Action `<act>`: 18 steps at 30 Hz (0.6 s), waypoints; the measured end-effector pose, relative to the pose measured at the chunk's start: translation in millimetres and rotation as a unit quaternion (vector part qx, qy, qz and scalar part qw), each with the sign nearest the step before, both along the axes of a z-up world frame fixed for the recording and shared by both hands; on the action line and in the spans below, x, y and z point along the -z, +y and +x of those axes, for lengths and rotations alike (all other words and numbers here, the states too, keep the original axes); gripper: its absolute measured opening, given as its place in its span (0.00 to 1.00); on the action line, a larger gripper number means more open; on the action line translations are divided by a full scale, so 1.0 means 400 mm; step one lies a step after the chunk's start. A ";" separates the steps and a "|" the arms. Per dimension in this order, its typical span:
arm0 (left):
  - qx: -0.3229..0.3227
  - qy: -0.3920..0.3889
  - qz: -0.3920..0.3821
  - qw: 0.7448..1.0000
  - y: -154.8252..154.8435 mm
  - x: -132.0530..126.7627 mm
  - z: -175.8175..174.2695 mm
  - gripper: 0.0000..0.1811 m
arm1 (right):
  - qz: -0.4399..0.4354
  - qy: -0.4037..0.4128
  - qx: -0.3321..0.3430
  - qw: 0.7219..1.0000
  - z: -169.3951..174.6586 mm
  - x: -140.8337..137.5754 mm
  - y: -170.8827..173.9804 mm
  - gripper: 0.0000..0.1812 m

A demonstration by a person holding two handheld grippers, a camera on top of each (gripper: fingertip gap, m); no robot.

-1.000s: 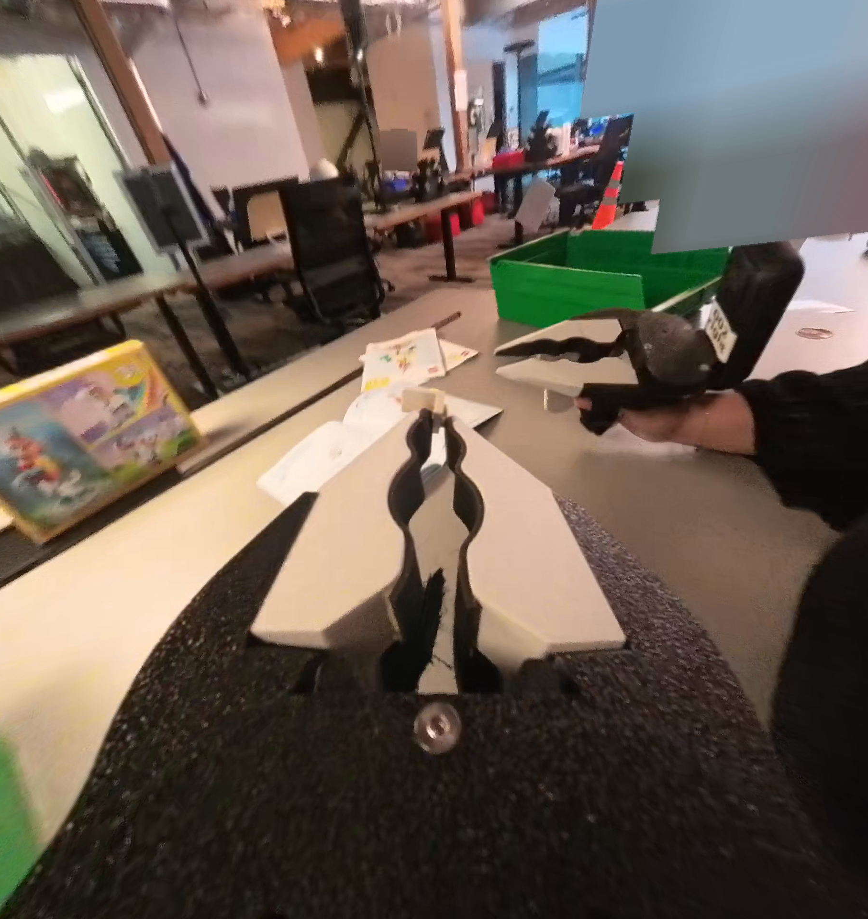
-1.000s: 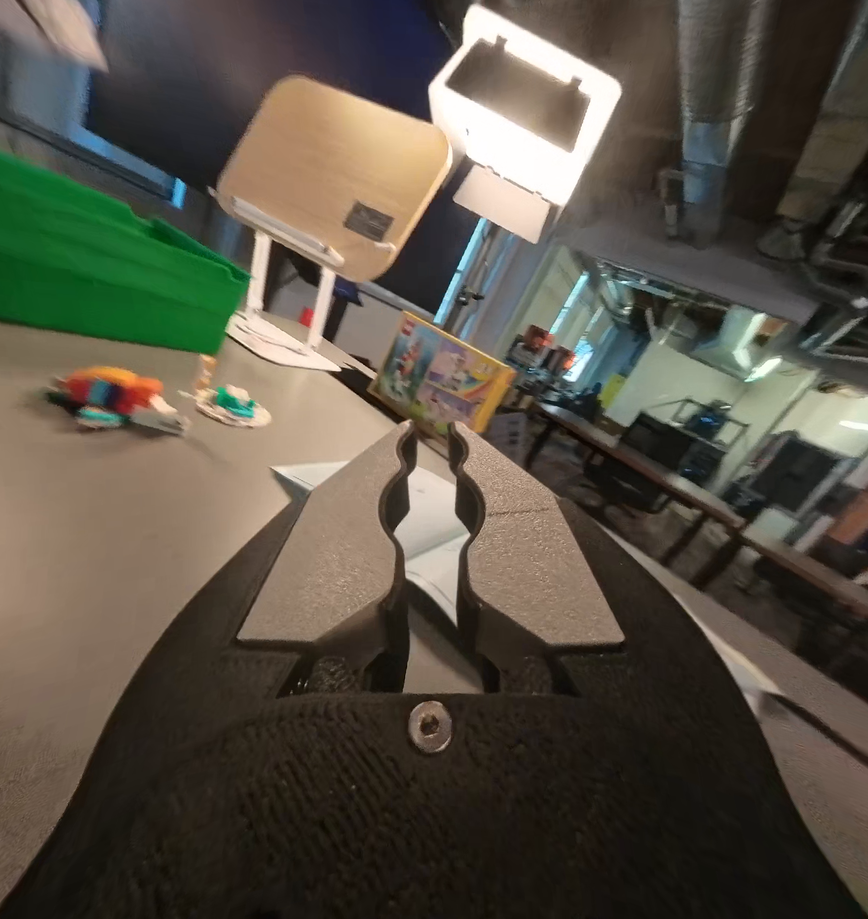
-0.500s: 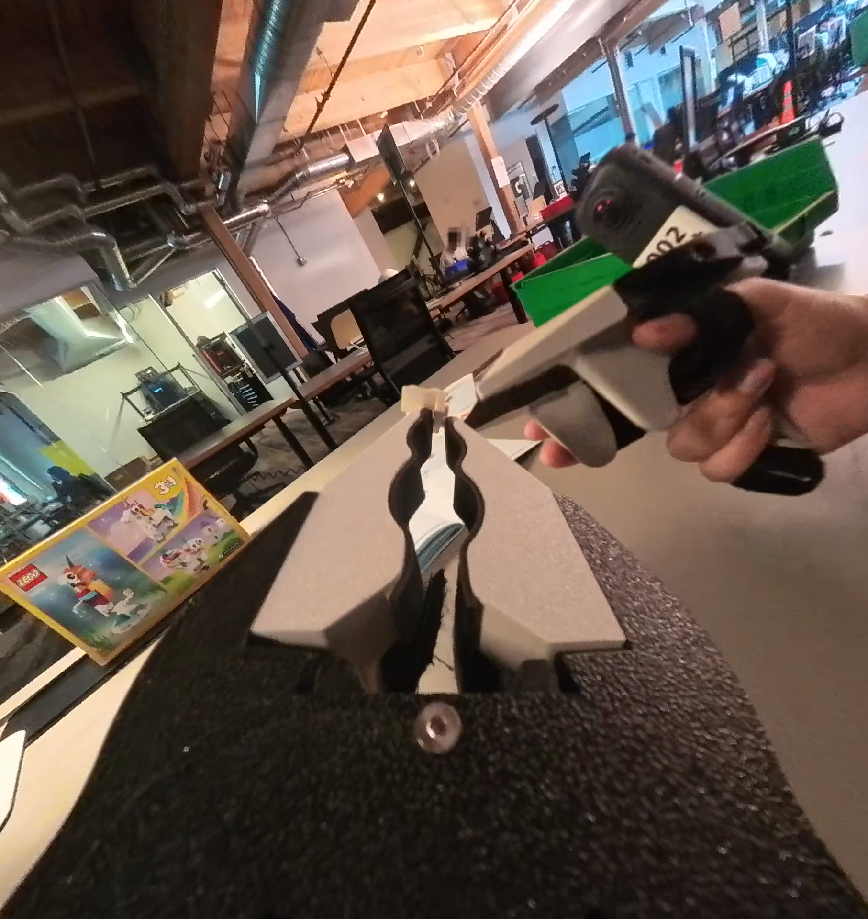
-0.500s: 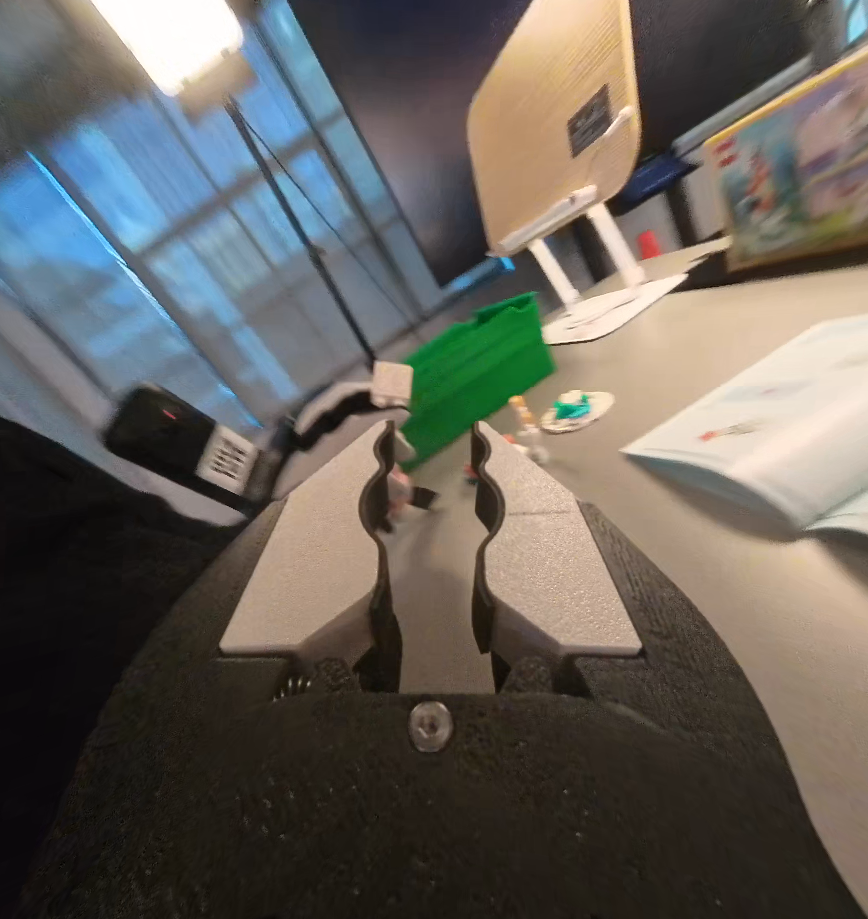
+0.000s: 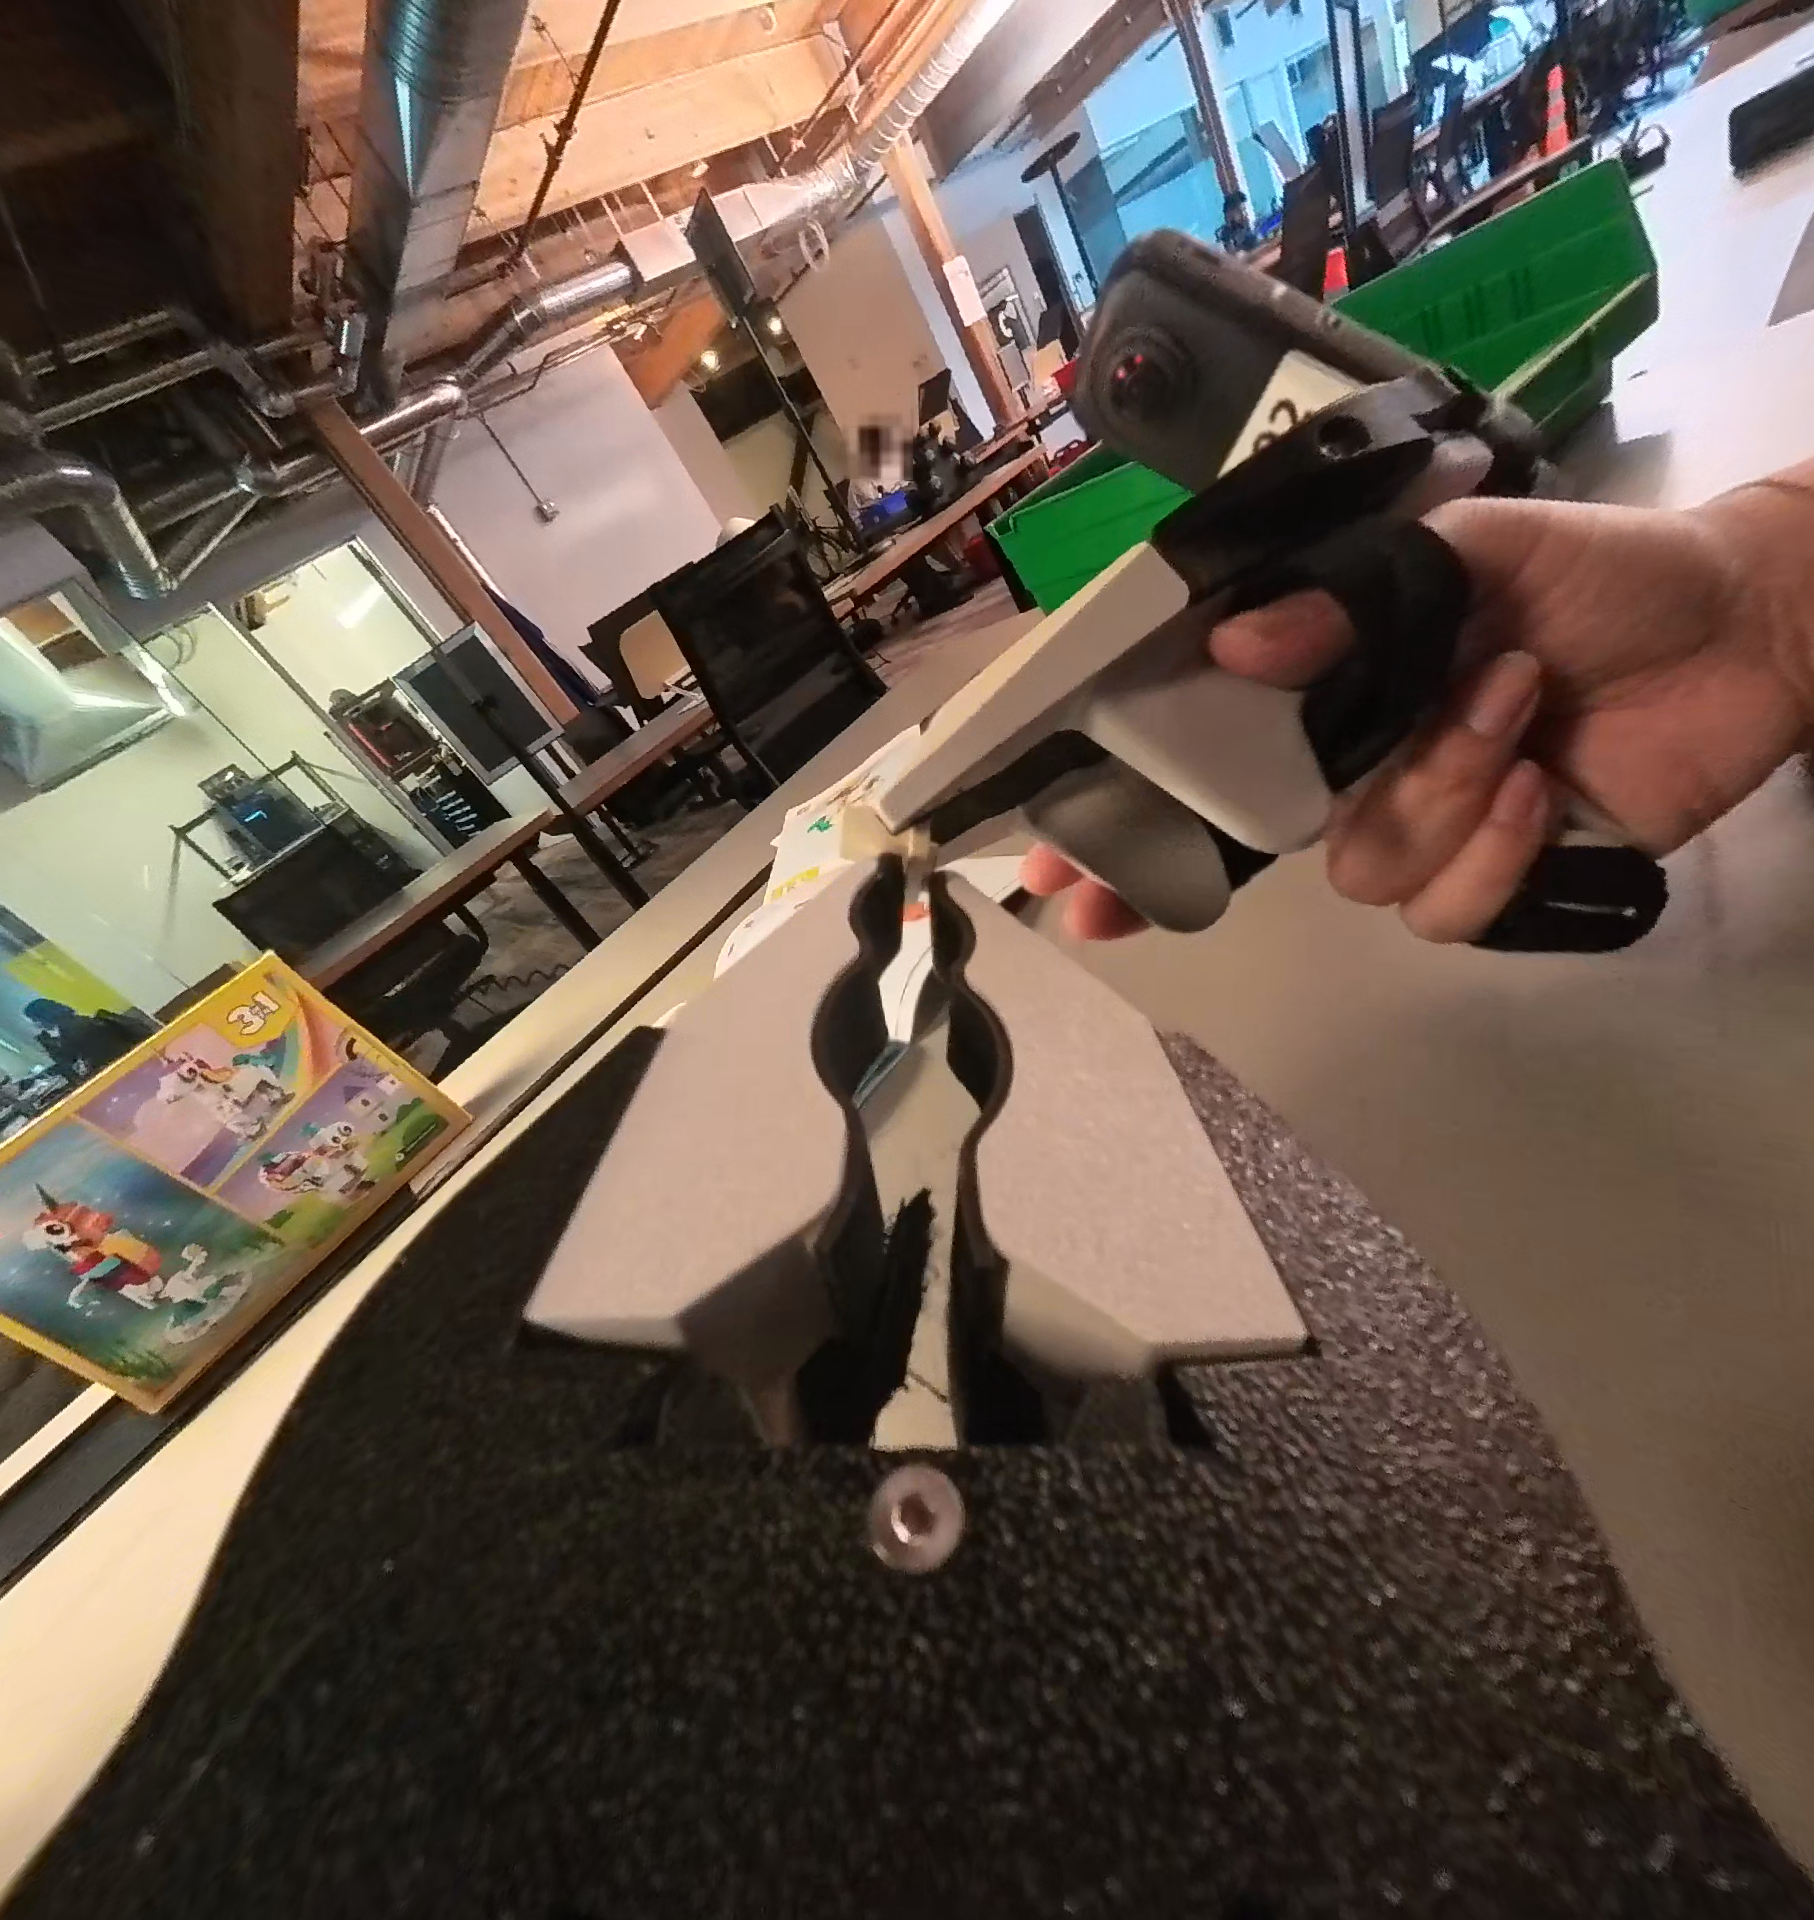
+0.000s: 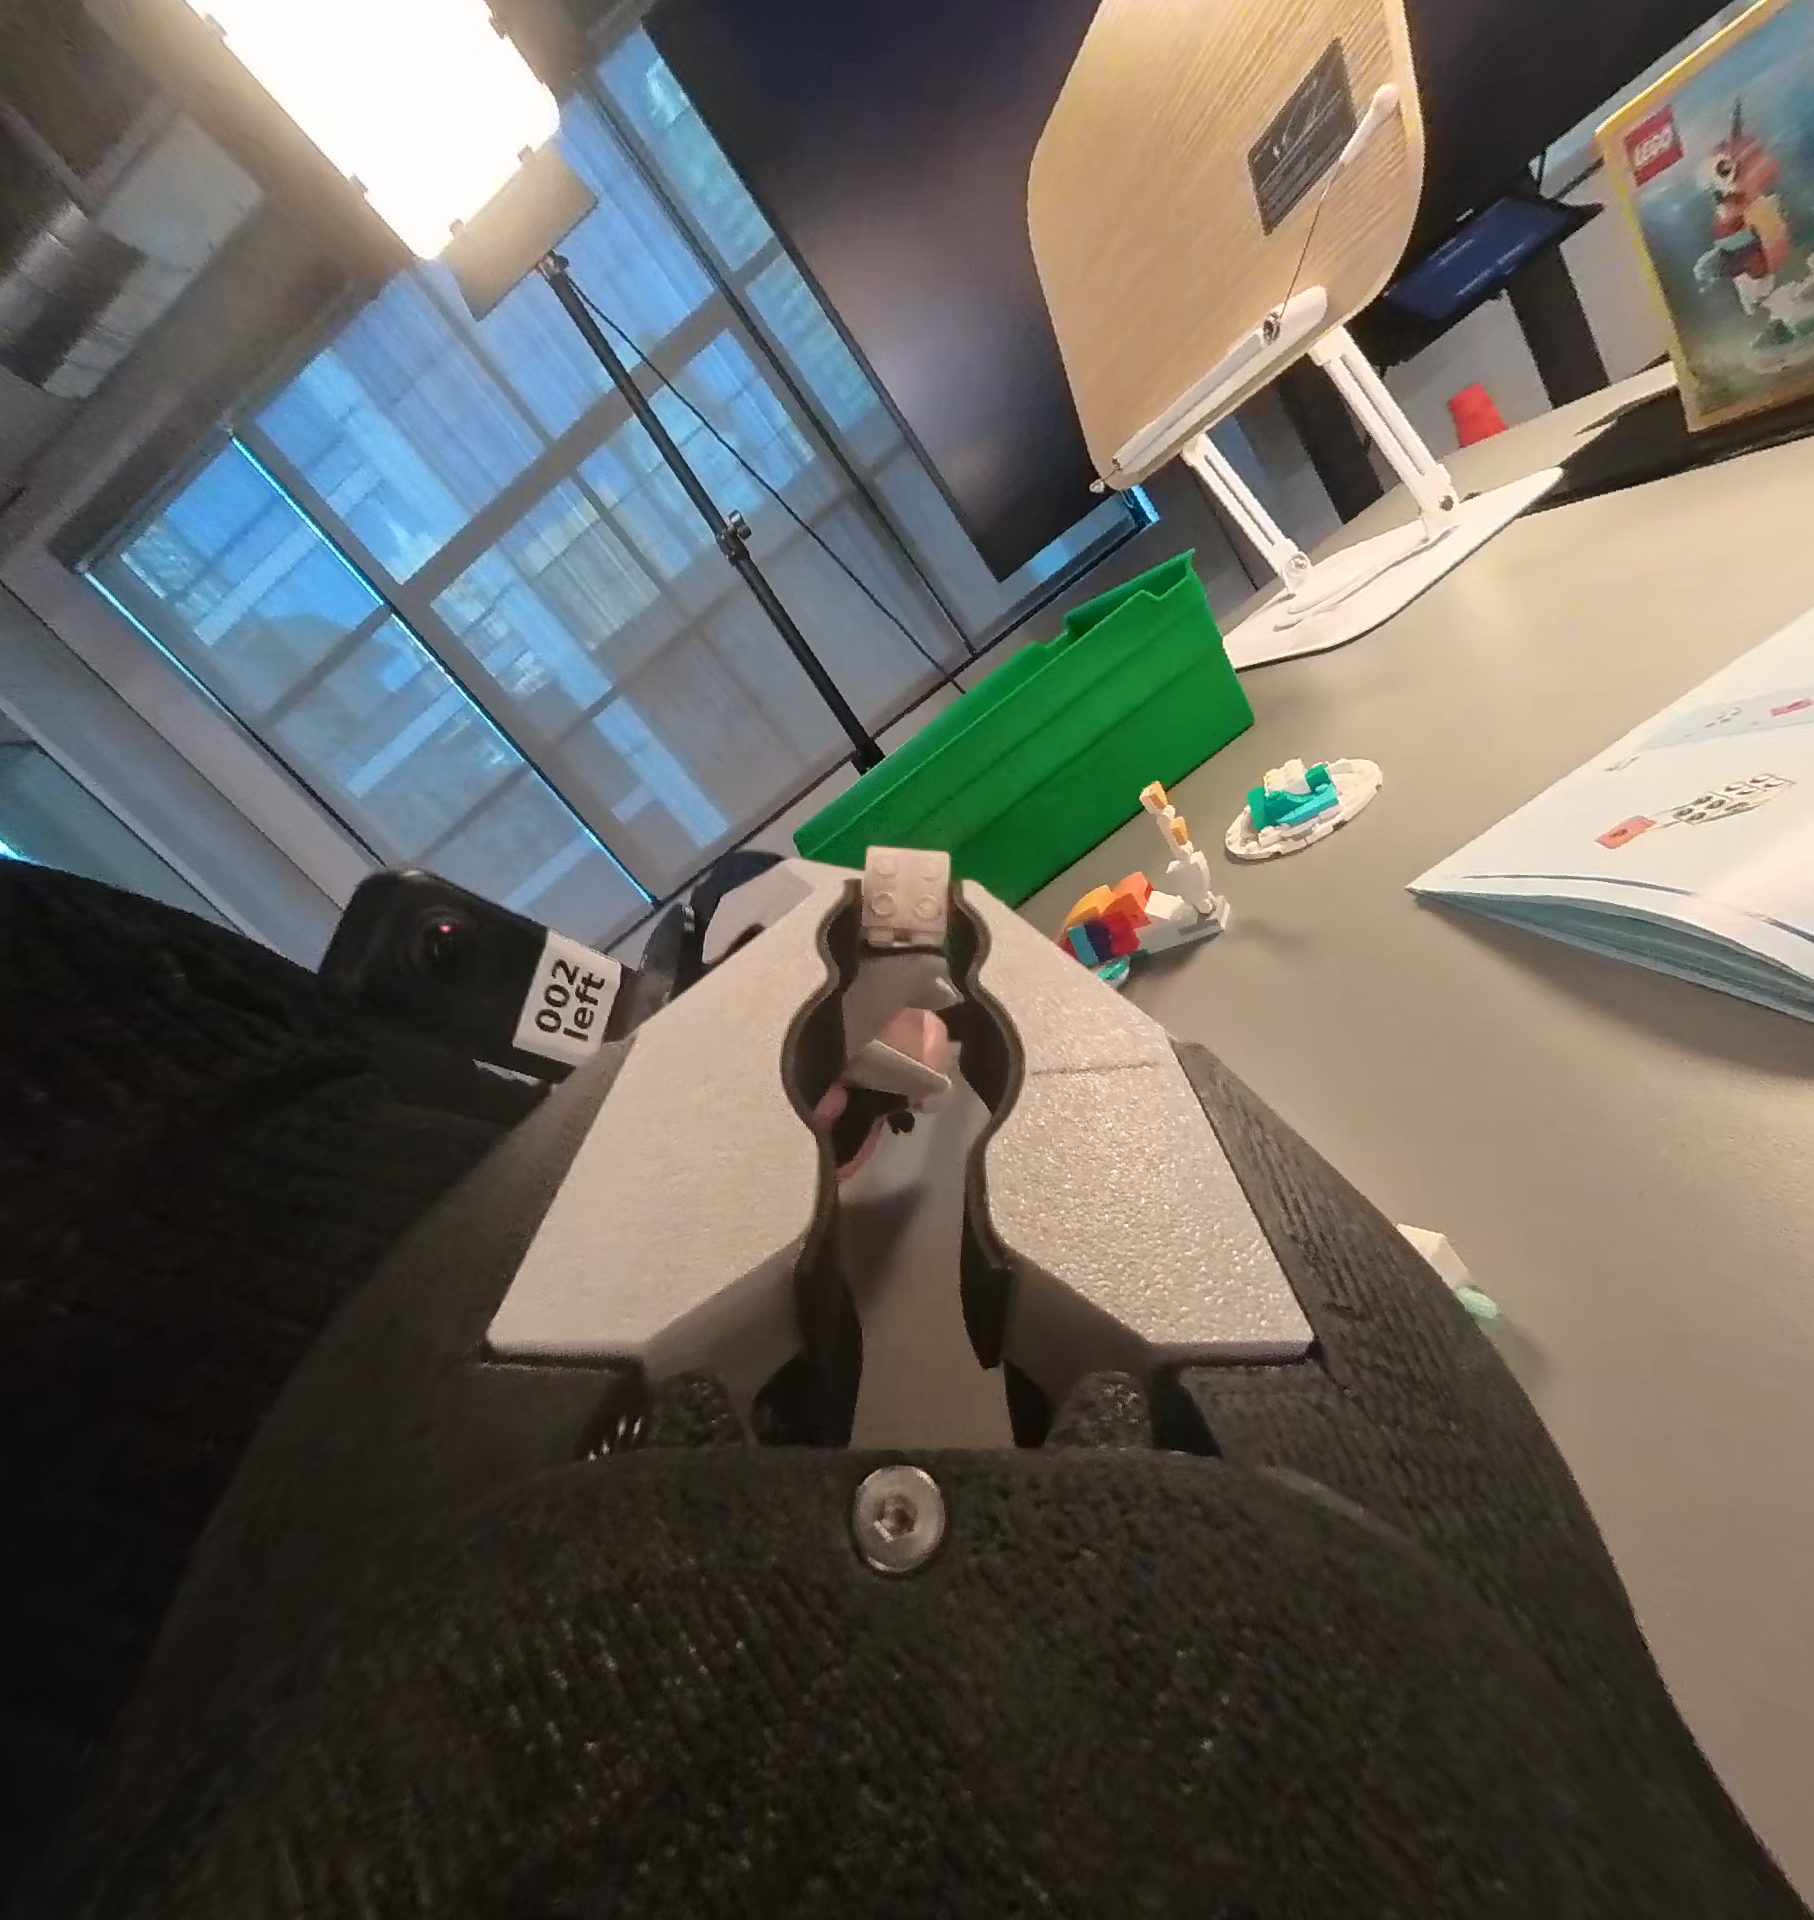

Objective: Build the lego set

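Observation:
My left gripper (image 5: 913, 883) is shut on a small white Lego piece (image 5: 885, 847) and holds it up above the grey table (image 5: 1505, 1143). My right gripper (image 6: 908, 883) comes in from the right in the left wrist view (image 5: 887, 826). Its two tips sit on either side of the same white studded piece (image 6: 908, 894) and touch its edges. The left gripper's fingers (image 6: 898, 1055) show through the gap below the piece. A colourful part-built model (image 6: 1121, 920) and a white round plate with a teal build (image 6: 1298, 805) lie on the table beyond.
An open instruction booklet (image 6: 1661, 862) lies on the right. A green bin (image 6: 1038, 748) stands behind the builds, and another shows in the left wrist view (image 5: 1485, 343). A Lego box (image 5: 186, 1174) and a wooden stand (image 6: 1225, 229) stand at the table's far edge. Loose pieces (image 6: 1443, 1262) lie near my right gripper. The tips of both grippers are at nearly the same place. The colourful part-built model (image 6: 1121, 920) is about equally far from each gripper, around 20 cm.
My right gripper has swung round toward the left gripper, and its tips have narrowed onto the white piece. The left gripper has kept hold of the piece and tilted upward.

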State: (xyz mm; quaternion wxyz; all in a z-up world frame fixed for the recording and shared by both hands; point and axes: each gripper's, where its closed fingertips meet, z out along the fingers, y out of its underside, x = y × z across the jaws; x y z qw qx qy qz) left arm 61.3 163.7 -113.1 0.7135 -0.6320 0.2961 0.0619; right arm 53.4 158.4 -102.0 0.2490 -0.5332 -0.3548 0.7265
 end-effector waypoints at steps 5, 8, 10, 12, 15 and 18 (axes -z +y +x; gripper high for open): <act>0.016 0.011 -0.006 1.000 -0.005 0.010 0.005 0.01 | 0.048 -0.021 -0.012 0.999 0.004 0.011 -0.006 0.08; 0.036 -0.004 -0.046 0.998 -0.007 0.031 0.009 0.02 | 0.081 -0.045 -0.022 0.995 0.007 0.030 -0.008 0.08; 0.063 -0.032 -0.079 0.994 -0.014 0.043 0.010 0.11 | 0.110 -0.059 -0.014 0.992 0.009 0.040 0.003 0.08; 0.078 -0.056 -0.112 0.989 -0.018 0.055 0.001 0.15 | 0.160 -0.076 0.012 0.984 0.013 0.048 0.024 0.08; 0.092 -0.127 -0.159 0.975 -0.019 0.055 -0.016 0.15 | 0.294 -0.116 0.065 0.946 0.020 0.075 0.058 0.08; 0.109 -0.235 -0.218 0.941 -0.006 0.046 -0.020 0.15 | 0.481 -0.145 0.109 0.858 0.021 0.108 0.074 0.08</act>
